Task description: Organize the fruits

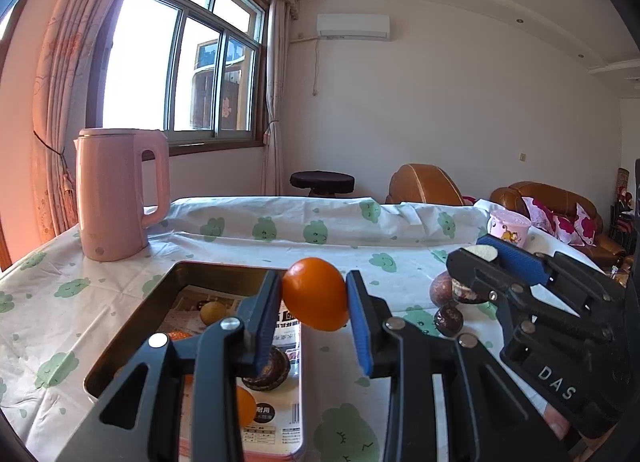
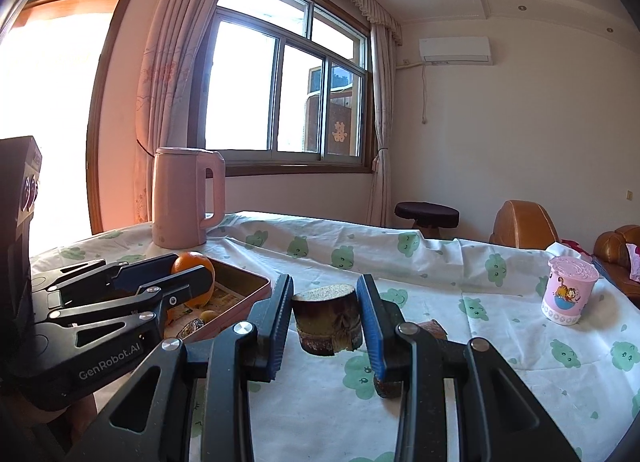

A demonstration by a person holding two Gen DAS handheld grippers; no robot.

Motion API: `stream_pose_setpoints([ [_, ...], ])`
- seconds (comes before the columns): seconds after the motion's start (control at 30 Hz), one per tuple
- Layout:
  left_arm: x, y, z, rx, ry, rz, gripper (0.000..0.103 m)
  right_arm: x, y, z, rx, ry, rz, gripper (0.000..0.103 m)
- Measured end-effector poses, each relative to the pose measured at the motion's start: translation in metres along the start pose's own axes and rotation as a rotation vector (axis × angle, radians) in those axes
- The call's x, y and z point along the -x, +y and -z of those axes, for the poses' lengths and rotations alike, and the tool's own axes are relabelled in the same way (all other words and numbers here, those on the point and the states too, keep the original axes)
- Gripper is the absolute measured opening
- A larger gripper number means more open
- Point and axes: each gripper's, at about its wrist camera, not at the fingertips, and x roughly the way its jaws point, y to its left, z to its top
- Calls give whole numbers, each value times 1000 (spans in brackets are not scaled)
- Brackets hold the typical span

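Left gripper (image 1: 314,298) clamped on an orange (image 1: 316,294) at centre frame, held above the near right edge of a metal tray (image 1: 132,322) already holding a yellow fruit (image 1: 212,312) and a dark round fruit (image 1: 272,370). Right gripper (image 2: 324,322) closed on a short dark sugarcane chunk (image 2: 326,320) at lower centre, raised over the green-patterned tablecloth (image 2: 500,362). Farther back: pink kettle (image 2: 186,198) at left, pink lidded cup (image 2: 570,290) at right, more dark fruits (image 1: 448,318) loose on the cloth beside the tray.

A tabletop (image 2: 440,402) under white, green-printed cloth carries a pink kettle (image 2: 186,198) far left. A metal tray (image 2: 244,282) lies near; a pink cup (image 2: 570,290) stands right.
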Motion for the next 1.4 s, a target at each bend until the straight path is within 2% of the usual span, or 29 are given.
stream_pose_setpoints([
  [0.63,18,60,-2,65,10,-97,35,-17,51,-14,41,-6,-118,35],
  [0.93,16,88,3,93,42,-147,35,-28,68,-18,44,0,-163,35],
  [1.4,11,102,6,104,89,-193,35,-55,86,-16,34,52,-218,35],
])
